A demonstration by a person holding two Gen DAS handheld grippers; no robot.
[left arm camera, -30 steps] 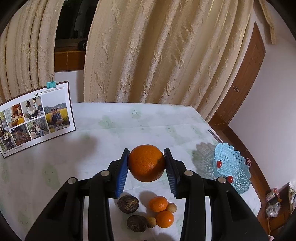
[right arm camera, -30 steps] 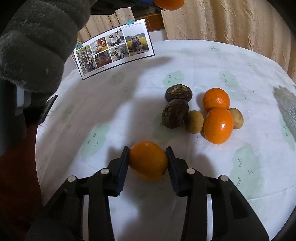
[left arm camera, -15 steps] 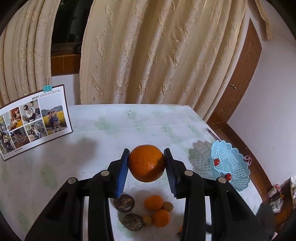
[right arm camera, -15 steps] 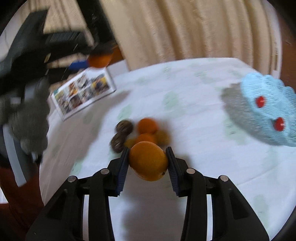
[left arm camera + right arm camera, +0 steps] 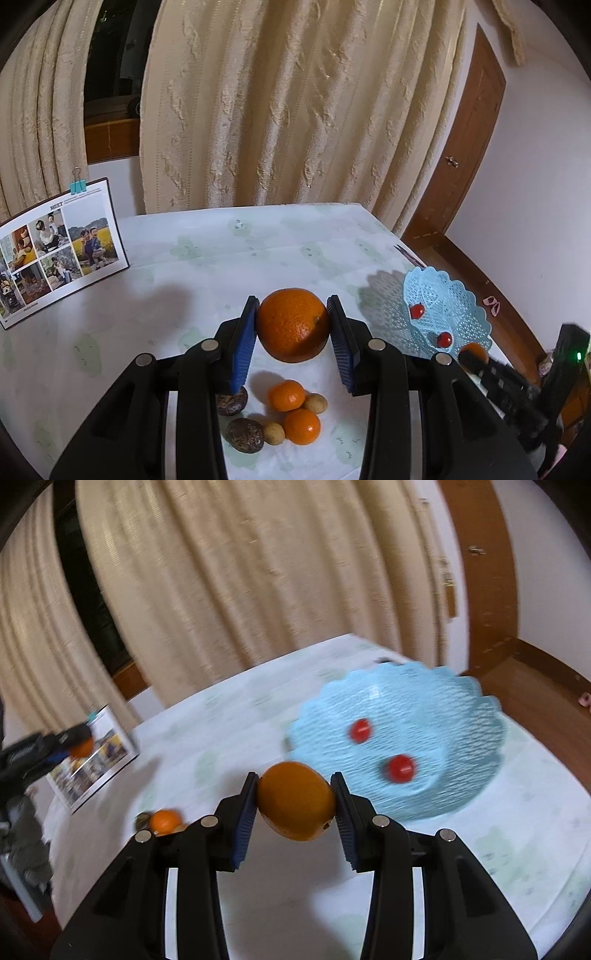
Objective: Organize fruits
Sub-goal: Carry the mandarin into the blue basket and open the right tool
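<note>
The left gripper point(image 5: 292, 332) holds a large orange point(image 5: 293, 325) between its blue fingers point(image 5: 243, 343), which press on both sides of the fruit and keep it in the air above the counter point(image 5: 207, 273). Just under these fingers, on the counter, lies a small group of fruits: two small oranges point(image 5: 286, 396), two dark round fruits point(image 5: 245, 434) and two small tan fruits point(image 5: 315, 403), all touching or just beside each other. To the right of the fingers and a little farther stands a light blue lattice basket point(image 5: 458, 317) with two red fruits point(image 5: 417, 311) inside. Farther to the left of the fingers a photo board point(image 5: 59, 251) with a blue clip leans on the counter, and behind everything hang cream curtains point(image 5: 295, 103). The right gripper point(image 5: 296, 803) holds a second orange point(image 5: 296, 800) in the same way, its fingers point(image 5: 245, 819) closed on the two sides of the fruit. Just beyond these fingers, slightly to the right, is the blue basket point(image 5: 461, 701), and the orange is close before its near rim. This view is blurred. Far to the left of the fingers the other gripper with its orange is visible.
</note>
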